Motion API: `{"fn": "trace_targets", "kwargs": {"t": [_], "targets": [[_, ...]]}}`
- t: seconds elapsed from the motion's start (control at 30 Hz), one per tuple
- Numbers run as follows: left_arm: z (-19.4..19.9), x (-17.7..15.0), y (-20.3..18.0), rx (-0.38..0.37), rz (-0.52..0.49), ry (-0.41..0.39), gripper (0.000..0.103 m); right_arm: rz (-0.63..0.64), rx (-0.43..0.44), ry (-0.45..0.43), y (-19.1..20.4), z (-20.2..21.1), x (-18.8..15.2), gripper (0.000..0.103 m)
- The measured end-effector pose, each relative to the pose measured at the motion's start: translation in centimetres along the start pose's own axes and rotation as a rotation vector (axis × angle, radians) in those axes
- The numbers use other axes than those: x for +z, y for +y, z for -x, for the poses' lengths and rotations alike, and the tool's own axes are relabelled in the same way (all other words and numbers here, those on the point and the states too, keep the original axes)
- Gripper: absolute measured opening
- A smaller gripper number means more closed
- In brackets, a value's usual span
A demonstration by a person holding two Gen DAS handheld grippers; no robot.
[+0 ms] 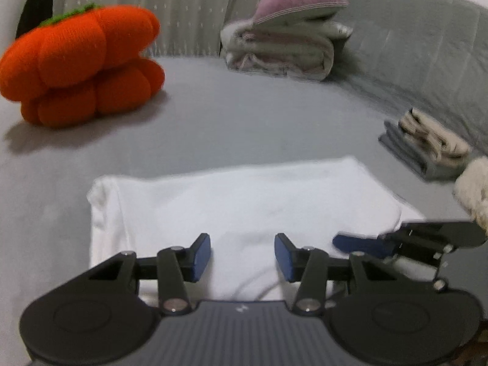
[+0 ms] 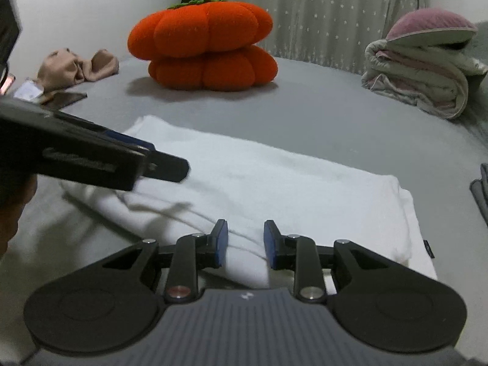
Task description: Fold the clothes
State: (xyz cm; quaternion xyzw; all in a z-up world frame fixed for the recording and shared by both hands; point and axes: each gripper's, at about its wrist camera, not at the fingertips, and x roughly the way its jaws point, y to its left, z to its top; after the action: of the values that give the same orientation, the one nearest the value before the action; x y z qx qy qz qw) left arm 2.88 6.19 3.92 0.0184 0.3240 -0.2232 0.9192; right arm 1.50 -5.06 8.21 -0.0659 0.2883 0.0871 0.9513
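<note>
While both tongs [image 1: 242, 257] [image 2: 245, 244] gape over white garment [image 1: 244, 201], only right view shows beige cloth [image 2: 77, 67].

Folded grey stack [image 2: 480, 189] cut off at right edge

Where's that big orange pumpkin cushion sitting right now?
The pumpkin cushion sits at the bed's far side, beyond the folded white garment, upper left in the left wrist view.

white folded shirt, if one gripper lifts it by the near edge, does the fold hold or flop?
Likely flops: the white shirt is soft knit in loose layers, so unpinched layers should sag open. Probably light. On the grey bed cover, a push would more likely bunch it than slide it whole.
</note>
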Motion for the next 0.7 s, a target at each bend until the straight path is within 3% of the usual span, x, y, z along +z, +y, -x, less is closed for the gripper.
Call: {"fn": "trace_targets", "kwargs": {"t": [0.2, 0.37, 0.7], "targets": [[-0.2, -0.7, -0.1, 0.015, -0.02, 0.01, 0.048, 0.009, 0.01, 0.011, -0.3, 0.3, 0.3, 0.029], [0.0, -0.6, -0.1, 0.017, -0.026, 0.005, 0.048, -0.077, 0.004, -0.039, -1.9, 1.6, 1.0, 0.028], [0.7, -1.0, -0.1, 0.016, -0.033, 0.006, 0.048, -0.124, -0.034, -0.012, -4.4, 1.3, -0.4, 0.029]]}}
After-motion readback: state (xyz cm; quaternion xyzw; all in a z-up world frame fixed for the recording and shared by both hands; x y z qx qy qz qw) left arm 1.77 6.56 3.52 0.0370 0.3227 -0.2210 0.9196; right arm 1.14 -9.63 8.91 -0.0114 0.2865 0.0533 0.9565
